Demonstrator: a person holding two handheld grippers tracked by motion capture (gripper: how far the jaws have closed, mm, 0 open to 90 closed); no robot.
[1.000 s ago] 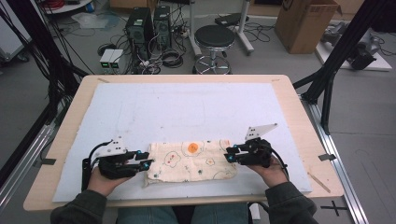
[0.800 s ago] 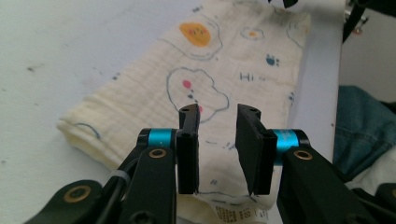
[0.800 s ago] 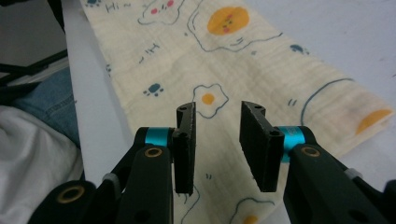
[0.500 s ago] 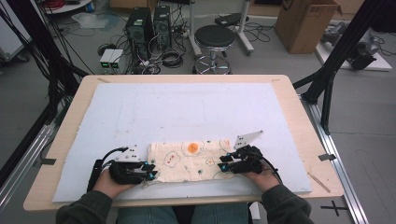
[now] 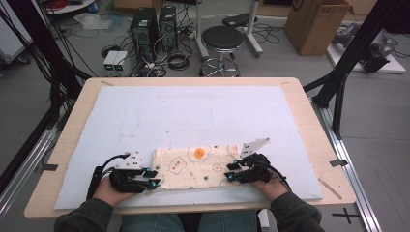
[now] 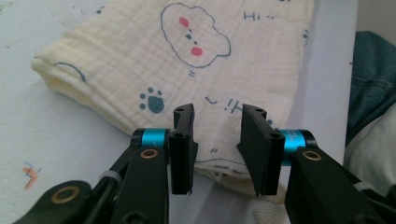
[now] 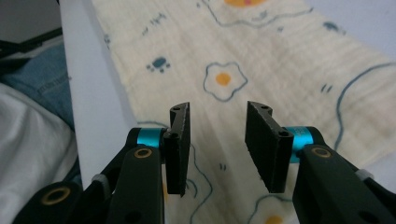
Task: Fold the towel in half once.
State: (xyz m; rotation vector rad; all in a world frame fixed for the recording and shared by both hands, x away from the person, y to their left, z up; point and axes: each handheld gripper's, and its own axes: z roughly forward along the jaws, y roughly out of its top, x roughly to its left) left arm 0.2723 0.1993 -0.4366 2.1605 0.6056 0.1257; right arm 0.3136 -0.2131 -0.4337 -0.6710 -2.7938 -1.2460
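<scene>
A folded cream cloth (image 5: 196, 166) printed with fried eggs, clouds and paw prints lies flat on the white mat (image 5: 193, 116), near the table's front edge. My left gripper (image 5: 152, 178) is at the cloth's left end. In the left gripper view its jaws (image 6: 218, 112) stand apart over the cloth's (image 6: 187, 70) near corner. They have just been opening, and nothing is pinched between them. My right gripper (image 5: 231, 171) is at the cloth's right end. Its jaws (image 7: 218, 108) have also just been opening and hover over the cloth (image 7: 280, 60), gripping nothing.
The mat covers most of the wooden table (image 5: 309, 125). Beyond the far edge stand a black stool (image 5: 222, 38), computer towers (image 5: 152, 24), cables and a cardboard box (image 5: 316, 24). A black frame post (image 5: 348, 63) rises at the right. The person's jeans (image 6: 369, 79) are just off the front edge.
My right hand has come slightly lower and nearer the front edge. Both hands have settled at the cloth's ends, and the cloth lies flat between them. The left hand has hardly moved.
</scene>
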